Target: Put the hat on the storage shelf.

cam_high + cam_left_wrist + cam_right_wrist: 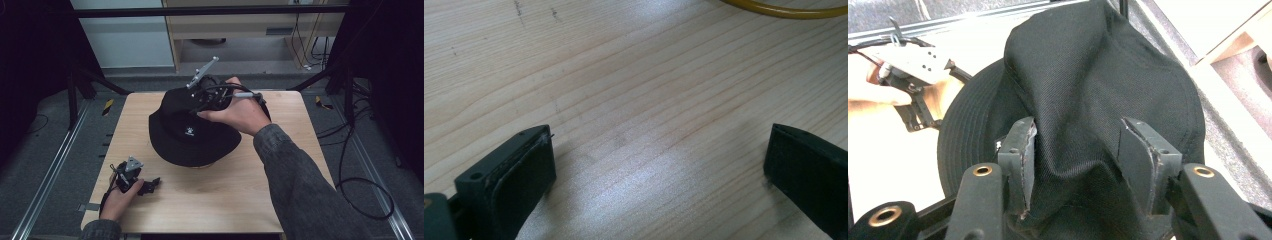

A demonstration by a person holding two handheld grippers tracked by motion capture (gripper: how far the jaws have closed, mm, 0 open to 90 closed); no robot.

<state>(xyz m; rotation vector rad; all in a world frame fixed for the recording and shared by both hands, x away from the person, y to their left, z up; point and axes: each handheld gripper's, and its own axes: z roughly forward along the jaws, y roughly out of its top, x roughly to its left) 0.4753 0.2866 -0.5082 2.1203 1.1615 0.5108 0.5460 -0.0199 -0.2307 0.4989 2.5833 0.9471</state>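
My right gripper (200, 102) sits on top of the black bucket hat (192, 132), at the far side of its crown, with my right hand (240, 112) wrapped around the gripper body from the near right and my grey-sleeved forearm (295, 175) running back to the lower right. The gripper is tilted down toward the hat, its grey plate (202, 72) raised up and away from me. In the right gripper view the right gripper (1075, 165) has its jaws partly open with a raised fold of the crown of the hat (1088, 85) standing between them; the fabric lies against the inner faces of both pads, and I cannot tell whether they still press on it. The hat rests brim-down directly beneath and ahead of this gripper, near the middle of the surface (225, 200). My left gripper (145, 186) lies low at the near left corner of the surface, well apart from the hat, with my left hand (117, 197) behind it and the wrist close to the surface edge. In the left gripper view the left gripper (659, 165) has its jaws wide open with nothing between them, pointing down at bare wood (624, 90); a yellow cable (784, 9) curves ahead of it.
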